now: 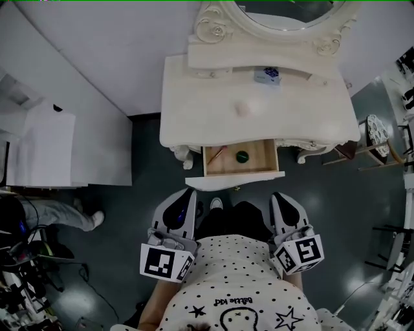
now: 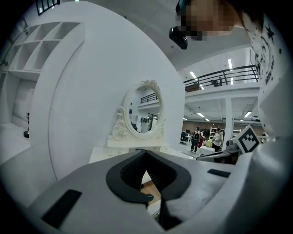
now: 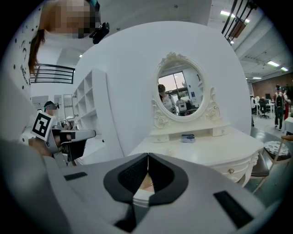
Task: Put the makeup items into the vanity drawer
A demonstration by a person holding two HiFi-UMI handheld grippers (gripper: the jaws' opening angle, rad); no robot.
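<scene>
Two grey grippers, the left gripper and the right gripper, hang close to the person's spotted white shirt, near side of the ornate white vanity table; each has its jaws pressed together with nothing between them. The table's shallow wooden drawer stands pulled out towards the person, holding a small dark green round pot near its middle and a slim pink stick lying aslant at its left. Farther off, a pale pink round puff sits on the tabletop and a small blue-and-white packet lies on the ledge under the oval mirror
</scene>
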